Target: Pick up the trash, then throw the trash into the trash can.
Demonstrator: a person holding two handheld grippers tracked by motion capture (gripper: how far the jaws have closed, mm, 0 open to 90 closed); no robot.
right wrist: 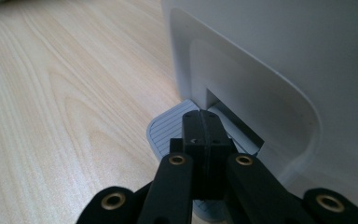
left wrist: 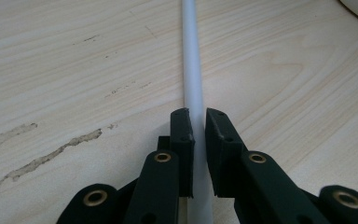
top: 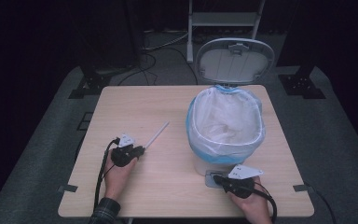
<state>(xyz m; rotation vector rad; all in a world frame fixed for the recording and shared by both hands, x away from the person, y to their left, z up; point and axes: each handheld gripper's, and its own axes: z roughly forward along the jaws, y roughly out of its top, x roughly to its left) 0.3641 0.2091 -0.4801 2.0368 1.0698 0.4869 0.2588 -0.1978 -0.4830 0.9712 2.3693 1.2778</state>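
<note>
A: Report the left gripper [top: 139, 151].
B: It sits at the table's [top: 135, 107] left-front area, held low over the wood. In the left gripper view its jaws stand either side of a white straw [left wrist: 193, 88], nearly closed on it; a thin gap shows on the right side, so a firm grip cannot be confirmed. The straw lies flat on the table, running diagonally away from the jaws toward the bin [top: 226, 133].

A: Report the right gripper [top: 218, 178].
B: Jaws fully closed, nothing between them. In the right gripper view the tips rest on the ribbed grey pedal [right wrist: 168, 128] at the bin's base.

A: Bin status?
B: It stands on the table's right half. The lid [top: 235, 60] is upright and open. A white bag [top: 223, 122] with a blue rim lines the inside.
</note>
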